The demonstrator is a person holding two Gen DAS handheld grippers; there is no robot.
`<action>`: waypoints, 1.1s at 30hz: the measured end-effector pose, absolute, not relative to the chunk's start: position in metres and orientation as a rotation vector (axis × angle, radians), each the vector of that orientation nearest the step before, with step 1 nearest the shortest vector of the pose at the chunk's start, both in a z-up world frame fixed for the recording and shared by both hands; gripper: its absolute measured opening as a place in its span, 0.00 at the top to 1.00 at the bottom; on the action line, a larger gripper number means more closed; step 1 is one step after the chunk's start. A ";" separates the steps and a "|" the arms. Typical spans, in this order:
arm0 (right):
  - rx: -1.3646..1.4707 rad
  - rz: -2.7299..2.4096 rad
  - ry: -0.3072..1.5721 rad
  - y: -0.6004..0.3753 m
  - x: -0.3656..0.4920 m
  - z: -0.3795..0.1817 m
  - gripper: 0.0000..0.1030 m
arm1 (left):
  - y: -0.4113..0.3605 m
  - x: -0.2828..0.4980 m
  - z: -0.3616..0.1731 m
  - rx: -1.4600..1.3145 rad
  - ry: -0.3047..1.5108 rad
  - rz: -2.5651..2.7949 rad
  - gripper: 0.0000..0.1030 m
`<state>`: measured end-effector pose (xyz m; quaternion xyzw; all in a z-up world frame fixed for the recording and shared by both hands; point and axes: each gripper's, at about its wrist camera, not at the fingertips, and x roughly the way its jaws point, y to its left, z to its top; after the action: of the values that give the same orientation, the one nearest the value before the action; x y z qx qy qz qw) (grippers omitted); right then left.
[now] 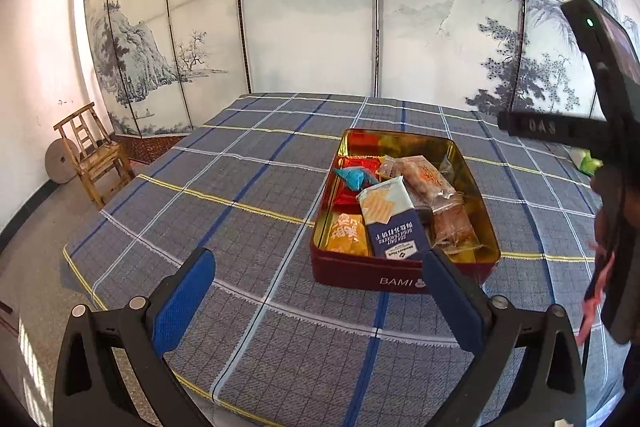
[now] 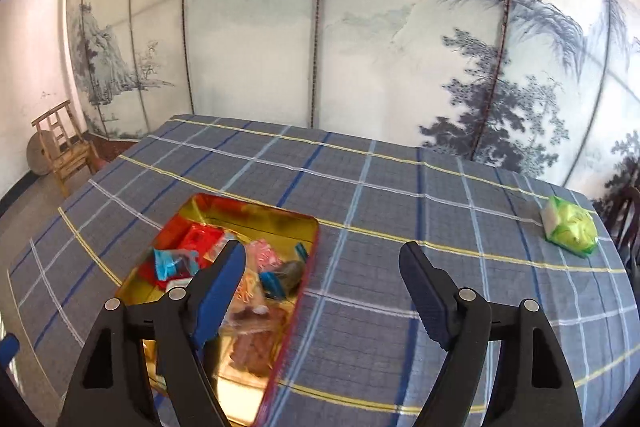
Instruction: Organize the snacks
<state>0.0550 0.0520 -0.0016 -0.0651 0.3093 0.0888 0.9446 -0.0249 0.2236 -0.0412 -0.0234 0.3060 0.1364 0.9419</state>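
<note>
A red tin (image 1: 370, 279) with a gold inside, marked BAMI, stands on the plaid tablecloth and holds several wrapped snacks, among them a blue-and-white cracker pack (image 1: 390, 215) and clear-wrapped cakes (image 1: 444, 211). My left gripper (image 1: 320, 267) is open just short of the tin's near wall, nothing between its fingers. In the right wrist view the same tin (image 2: 310, 247) lies at lower left. My right gripper (image 2: 324, 263) is open and empty above the tin's right rim. A green-wrapped snack (image 2: 570, 229) lies alone at the far right of the table.
The right hand-held gripper's body (image 1: 608, 131) fills the right edge of the left wrist view, with the green snack (image 1: 588, 161) peeking behind it. A painted screen stands behind the table. A wooden chair (image 1: 94, 151) sits on the floor at left.
</note>
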 end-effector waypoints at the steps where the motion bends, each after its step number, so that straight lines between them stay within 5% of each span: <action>1: -0.132 0.166 0.645 0.047 0.053 -0.005 0.22 | 0.221 -0.021 -0.038 -0.045 0.626 0.285 0.00; 33: -0.016 0.127 0.656 -0.030 -0.044 -0.019 0.22 | 0.149 -0.013 -0.029 -0.040 0.709 0.235 0.00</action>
<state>-0.0437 -0.0296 -0.0185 -0.0080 0.3219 0.0621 0.9447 -0.0128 0.1493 -0.0291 -0.0196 0.3465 0.1149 0.9308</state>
